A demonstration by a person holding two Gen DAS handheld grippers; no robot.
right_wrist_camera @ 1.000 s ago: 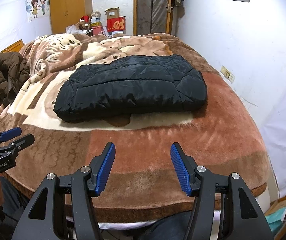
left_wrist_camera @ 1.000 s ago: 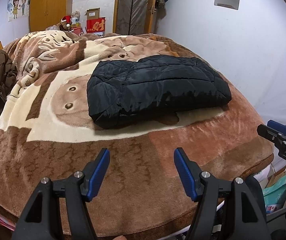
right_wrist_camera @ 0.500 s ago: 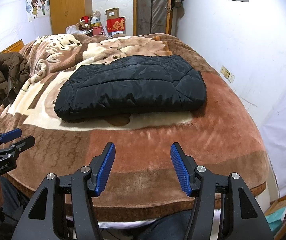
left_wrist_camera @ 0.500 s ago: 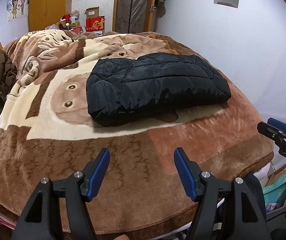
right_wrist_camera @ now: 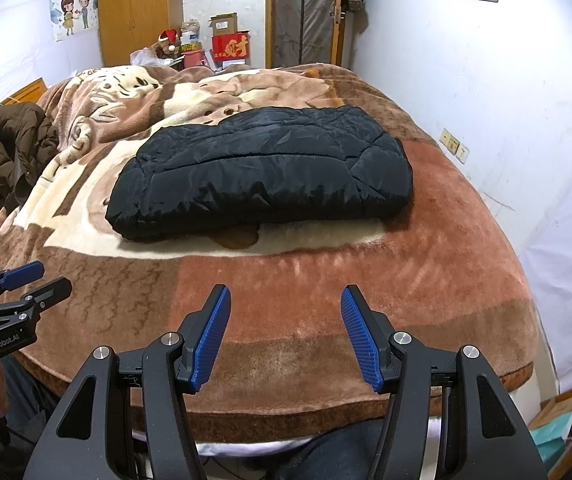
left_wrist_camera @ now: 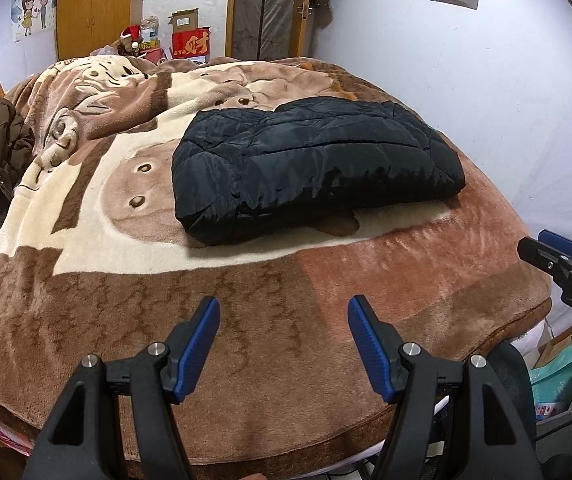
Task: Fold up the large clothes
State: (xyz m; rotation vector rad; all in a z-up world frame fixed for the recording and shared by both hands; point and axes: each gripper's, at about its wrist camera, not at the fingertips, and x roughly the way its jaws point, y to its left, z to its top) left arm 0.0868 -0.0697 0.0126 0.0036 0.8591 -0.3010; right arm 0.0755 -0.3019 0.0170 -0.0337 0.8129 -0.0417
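— Both claws hang over the near edge of the bed, nothing between them. Left claw has its blue pads spread wide apart; right claw is spread just as wide.

— And the clothing?

— Black puffer jacket lies folded into a thick rectangle on the brown and cream blanket, at about twelve o'clock from the right claw and one o'clock from the left one, well apart from both.

— Any writing you can read?

— Seen from the right wrist, the left tool's body at eight o'clock carries white lettering, "GenRobot.AI". From the left wrist, the right tool pokes in at three o'clock with the letters "DAS" on it; the remainder is cut off at the frame edge. Far back, a red box by the door shows a large gold Chinese character.

— Anything else on the bed?

— Brown coat heaped at ten o'clock near the bed's left side. On the wall behind it hangs a cartoon poster of a couple; its text is too small to read.
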